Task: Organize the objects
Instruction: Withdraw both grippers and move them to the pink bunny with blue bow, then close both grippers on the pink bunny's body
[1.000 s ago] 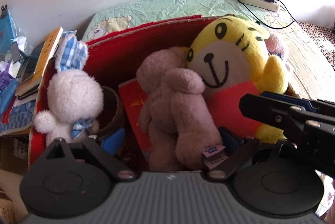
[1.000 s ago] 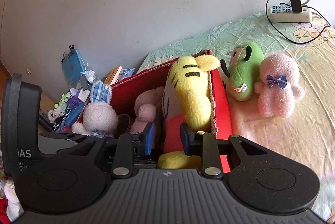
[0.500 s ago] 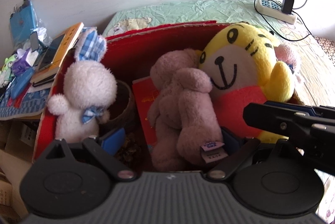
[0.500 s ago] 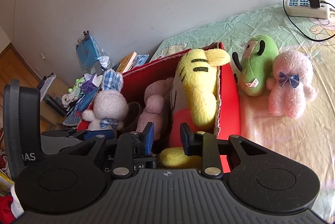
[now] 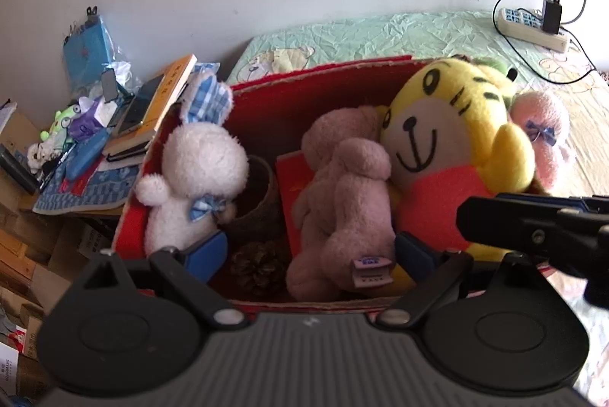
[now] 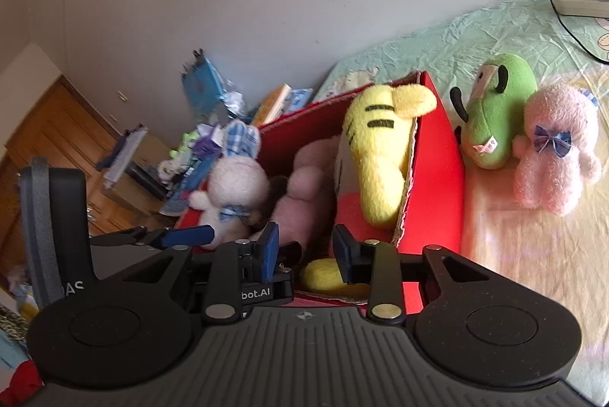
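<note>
Now: red box on bed, packed with toys. Yellow tiger upright at right end, leaning on box wall; mauve plush just beside it, touching; white rabbit at left end. Brown cup and pinecone between rabbit and mauve plush. Outside box, on bed: green plush touching pink plush. Left gripper over box, jaws wide, nothing pinched. Right gripper at near box edge, jaws narrow, just opened a little, pads clear of tiger. Power strip far back on bed. Cluttered books left of box.
</note>
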`<state>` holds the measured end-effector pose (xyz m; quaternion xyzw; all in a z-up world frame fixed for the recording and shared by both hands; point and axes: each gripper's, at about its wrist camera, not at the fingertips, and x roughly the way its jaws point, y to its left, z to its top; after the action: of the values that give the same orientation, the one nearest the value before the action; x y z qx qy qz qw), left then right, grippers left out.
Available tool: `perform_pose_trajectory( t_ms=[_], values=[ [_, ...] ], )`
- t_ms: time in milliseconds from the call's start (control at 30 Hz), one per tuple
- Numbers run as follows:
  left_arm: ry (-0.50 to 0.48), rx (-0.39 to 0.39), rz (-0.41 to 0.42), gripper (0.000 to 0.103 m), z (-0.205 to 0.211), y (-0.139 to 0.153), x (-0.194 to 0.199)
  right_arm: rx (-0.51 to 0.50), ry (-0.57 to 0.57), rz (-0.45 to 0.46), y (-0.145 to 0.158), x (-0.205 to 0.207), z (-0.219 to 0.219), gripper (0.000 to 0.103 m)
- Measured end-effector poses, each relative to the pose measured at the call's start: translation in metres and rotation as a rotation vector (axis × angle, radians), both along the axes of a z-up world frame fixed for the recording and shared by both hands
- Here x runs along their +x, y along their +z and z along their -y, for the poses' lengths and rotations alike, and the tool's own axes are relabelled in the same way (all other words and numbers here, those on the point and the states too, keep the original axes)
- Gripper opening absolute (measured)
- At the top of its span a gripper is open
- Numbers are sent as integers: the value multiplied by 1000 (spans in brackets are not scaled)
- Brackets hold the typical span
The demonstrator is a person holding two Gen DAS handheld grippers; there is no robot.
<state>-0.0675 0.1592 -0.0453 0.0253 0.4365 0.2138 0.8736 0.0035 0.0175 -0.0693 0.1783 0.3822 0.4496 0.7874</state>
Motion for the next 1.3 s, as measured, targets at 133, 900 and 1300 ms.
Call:
perform_pose_trajectory(
  t_ms=[133, 900, 1300],
  values=[
    [17, 38, 31, 95, 13, 18, -2, 67, 18, 46, 11, 4, 23, 35],
    [-341, -116, 84, 95, 165, -19, 109, 103, -318, -268, -70, 99, 203, 36],
    [-279, -142, -11, 95, 150, -74, 159, 129, -254, -360, -93, 147, 186, 44]
  ],
)
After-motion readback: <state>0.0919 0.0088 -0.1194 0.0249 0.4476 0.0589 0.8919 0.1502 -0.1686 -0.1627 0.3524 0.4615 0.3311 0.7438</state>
